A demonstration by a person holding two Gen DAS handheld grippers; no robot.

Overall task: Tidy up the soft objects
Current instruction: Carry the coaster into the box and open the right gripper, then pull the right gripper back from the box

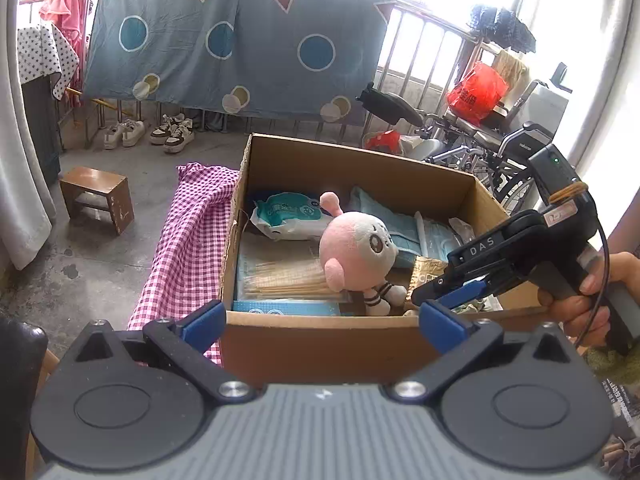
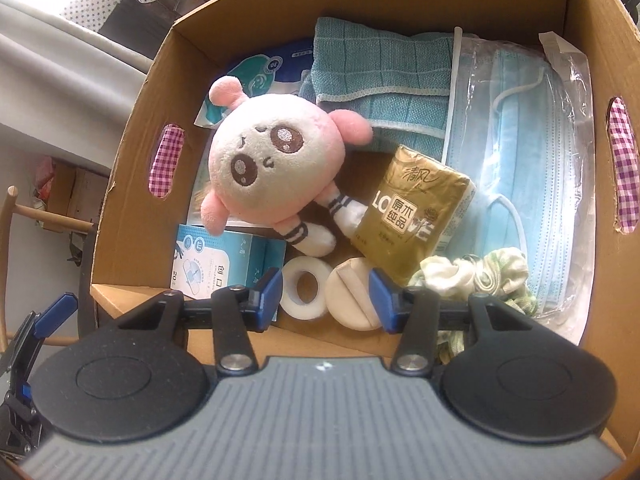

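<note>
A cardboard box (image 1: 320, 334) (image 2: 132, 128) holds soft goods. A pink plush doll (image 1: 358, 250) (image 2: 264, 164) lies in its middle. Around it lie a teal towel (image 2: 380, 68), bagged blue face masks (image 2: 520, 152), a gold tissue pack (image 2: 412, 208), a green-white scrunchie (image 2: 480, 276), a white tape roll (image 2: 306, 292) and a beige powder puff (image 2: 354, 296). My left gripper (image 1: 320, 326) is open and empty in front of the box's near wall. My right gripper (image 2: 324, 298) is open and empty inside the box, over the tape roll and puff; it also shows in the left wrist view (image 1: 452, 296).
The box stands on a pink checked cloth (image 1: 188, 244). A wipes pack (image 1: 288, 216), a plaster box (image 2: 224, 260) and bagged cotton swabs (image 1: 284, 276) also lie inside. A wooden stool (image 1: 98, 196), shoes (image 1: 148, 132), a wheelchair (image 1: 480, 144) and a hanging sheet (image 1: 232, 40) stand behind.
</note>
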